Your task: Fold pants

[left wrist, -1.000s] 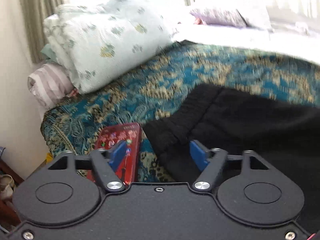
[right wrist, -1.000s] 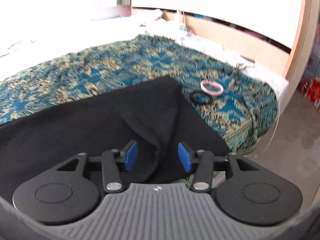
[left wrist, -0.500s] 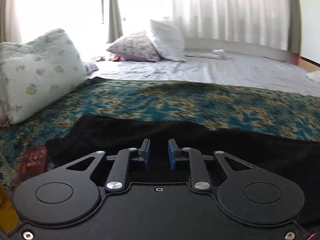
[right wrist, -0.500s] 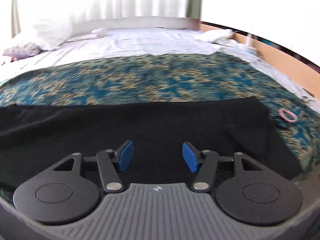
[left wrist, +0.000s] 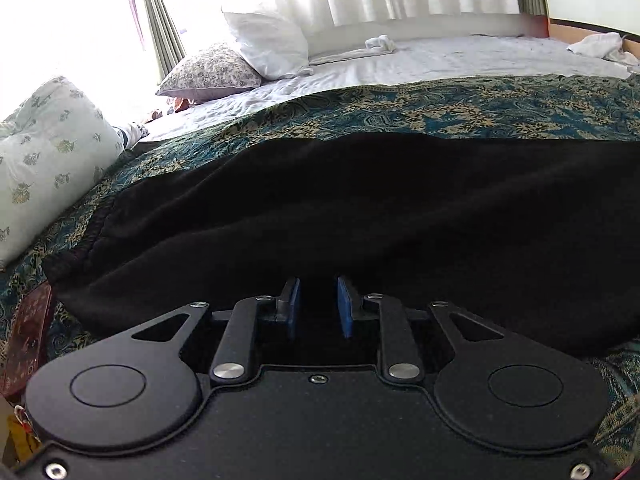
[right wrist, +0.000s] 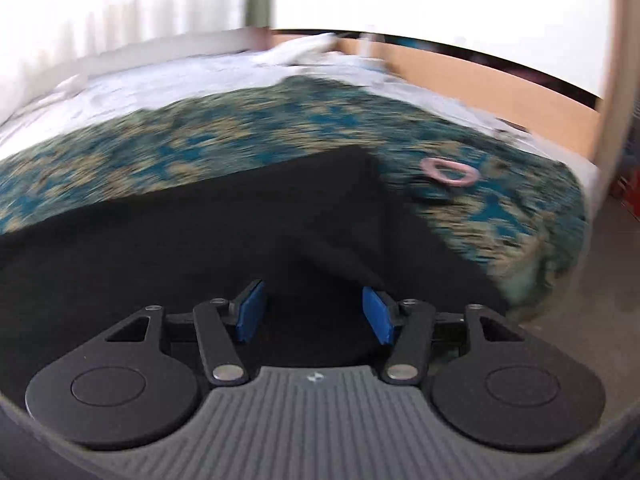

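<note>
Black pants (left wrist: 360,208) lie spread across a teal and gold patterned bedspread (left wrist: 440,108). In the left wrist view my left gripper (left wrist: 319,308) sits at their near edge, its blue pads close together with dark cloth pinched between them. The cloth rises toward the pads. In the blurred right wrist view the pants (right wrist: 200,248) end in a corner at the upper right. My right gripper (right wrist: 312,312) hovers over a raised fold near that end. Its jaws stand wide and are closing slightly, with cloth beneath them but not pressed.
A pink ring (right wrist: 450,172) lies on the bedspread (right wrist: 240,140) just beyond the pants' end. A red box (left wrist: 28,340) lies at the bed's left edge. Pillows (left wrist: 48,152) are piled at the left, and the floor (right wrist: 608,260) drops off at the right.
My left gripper swung right from the waistband corner and red box, shut its jaws, and now sits lower on the pants. The right view swung left, then back toward the rings; its jaws stayed wide.
</note>
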`<state>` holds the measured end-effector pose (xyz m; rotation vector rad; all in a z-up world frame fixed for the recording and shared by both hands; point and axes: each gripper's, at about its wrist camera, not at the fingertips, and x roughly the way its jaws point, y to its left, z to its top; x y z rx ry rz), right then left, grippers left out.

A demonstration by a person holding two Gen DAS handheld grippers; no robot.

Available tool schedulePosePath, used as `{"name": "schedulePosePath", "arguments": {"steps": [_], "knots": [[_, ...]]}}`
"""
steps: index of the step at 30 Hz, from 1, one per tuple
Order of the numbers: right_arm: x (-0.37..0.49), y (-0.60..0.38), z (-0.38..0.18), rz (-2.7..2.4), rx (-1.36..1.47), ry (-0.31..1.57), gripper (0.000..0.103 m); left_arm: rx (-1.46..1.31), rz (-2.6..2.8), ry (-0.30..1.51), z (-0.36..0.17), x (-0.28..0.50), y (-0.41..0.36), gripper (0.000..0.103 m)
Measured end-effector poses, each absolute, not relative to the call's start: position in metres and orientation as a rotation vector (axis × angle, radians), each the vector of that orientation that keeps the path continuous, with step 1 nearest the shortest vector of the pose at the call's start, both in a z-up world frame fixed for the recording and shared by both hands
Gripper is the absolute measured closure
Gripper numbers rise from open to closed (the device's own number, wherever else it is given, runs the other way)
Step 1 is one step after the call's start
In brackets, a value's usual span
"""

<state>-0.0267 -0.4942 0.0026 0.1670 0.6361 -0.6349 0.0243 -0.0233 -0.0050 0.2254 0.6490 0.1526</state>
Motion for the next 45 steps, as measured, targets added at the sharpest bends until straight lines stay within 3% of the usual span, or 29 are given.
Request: {"name": "schedulePosePath", "arguments": {"steps": [7, 12, 20, 32, 38, 45], "knots": [[-0.054, -0.546, 0.015, -0.948, 0.218, 0.606, 0.035, 0.264, 0.163, 0.641, -0.008, 0.023, -0.029, 0.081], [-0.063, -0.544, 0.031, -0.904, 0.293, 0.561, 0.034, 0.246, 0.161, 0.645, -0.005, 0.024, -0.027, 0.081], [-0.014, -0.423, 0.042, -0.411, 0.212, 0.573, 0.03, 0.11, 0.164, 0.741, 0.022, 0.037, -0.009, 0.082], [0.045, -0.207, 0.014, 0.13, 0.155, 0.578, 0.03, -0.011, 0.036, 0.726, 0.067, 0.108, -0.002, 0.084], [0.053, -0.171, -0.008, 0.153, 0.028, 0.618, 0.031, 0.021, -0.031, 0.902, 0.031, 0.164, -0.026, 0.085], [0.048, -0.168, -0.013, 0.161, -0.009, 0.601, 0.029, -0.006, 0.037, 0.869, 0.024, 0.205, -0.024, 0.085]]}}
